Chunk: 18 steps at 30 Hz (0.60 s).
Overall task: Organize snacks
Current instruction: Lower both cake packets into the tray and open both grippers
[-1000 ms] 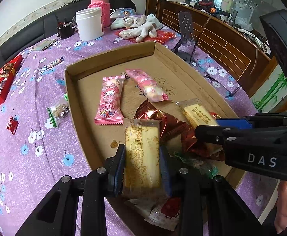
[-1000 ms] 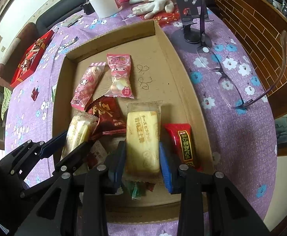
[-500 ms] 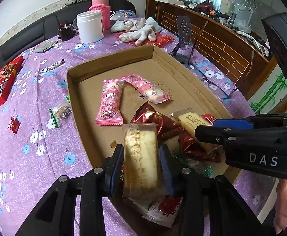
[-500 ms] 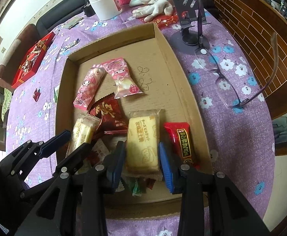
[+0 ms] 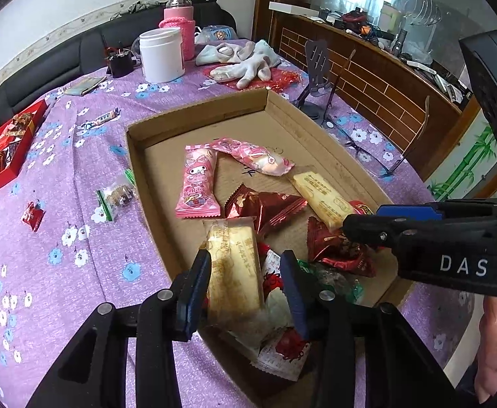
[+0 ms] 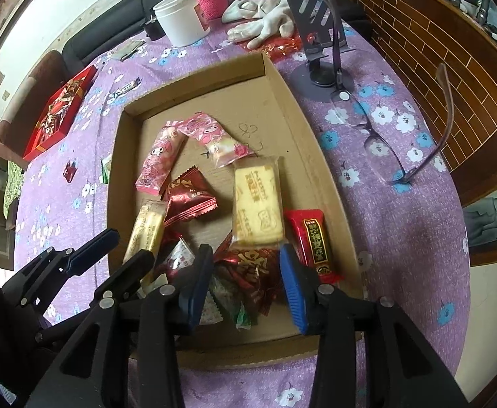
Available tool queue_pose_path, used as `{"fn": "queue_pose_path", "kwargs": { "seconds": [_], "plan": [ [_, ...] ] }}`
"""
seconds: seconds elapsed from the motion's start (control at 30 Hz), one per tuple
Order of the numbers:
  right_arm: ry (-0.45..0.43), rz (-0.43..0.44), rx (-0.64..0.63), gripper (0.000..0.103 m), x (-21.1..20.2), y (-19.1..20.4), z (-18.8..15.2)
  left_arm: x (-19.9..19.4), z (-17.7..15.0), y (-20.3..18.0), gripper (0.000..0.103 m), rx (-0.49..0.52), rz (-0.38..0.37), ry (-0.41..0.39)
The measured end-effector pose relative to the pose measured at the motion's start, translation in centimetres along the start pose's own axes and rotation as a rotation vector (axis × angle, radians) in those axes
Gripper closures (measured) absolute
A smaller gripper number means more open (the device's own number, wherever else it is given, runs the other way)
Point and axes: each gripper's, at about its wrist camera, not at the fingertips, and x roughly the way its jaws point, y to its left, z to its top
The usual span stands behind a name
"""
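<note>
Letting two biscuit packs go into the cardboard tray (image 6: pixel 282 78)

My left gripper (image 5: pixel 246 287) is opening beside its yellow biscuit pack (image 5: pixel 234 272); my right gripper (image 6: pixel 246 284) is opening, empty, the other biscuit pack (image 6: pixel 257 204) lying just beyond; both are sitting among the snacks.

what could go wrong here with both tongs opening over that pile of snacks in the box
1. The left tongs are opening around the yellow biscuit pack, which leans on loose wrappers; it may slide off crooked.
2. The right tongs hang just above the crinkled red wrapper and could snag it on lifting away.
3. The eyeglasses lie close beside the cardboard box; a wide swing could hit them.
</note>
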Motion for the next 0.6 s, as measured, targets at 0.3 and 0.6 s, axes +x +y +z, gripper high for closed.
{"fn": "queue_pose_path", "kwargs": {
  "seconds": [0.3, 0.6],
  "plan": [
    [-0.042, -0.005, 0.018, 0.063, -1.3, 0.4, 0.0, -1.2, -0.4, 0.4, 0.059, 0.012, 0.011, -0.025],
    [-0.052, -0.002, 0.013, 0.063, -1.5, 1.8, 0.0, -2.3, -0.7, 1.3, 0.059, 0.026, 0.049, -0.054]
  ]
}}
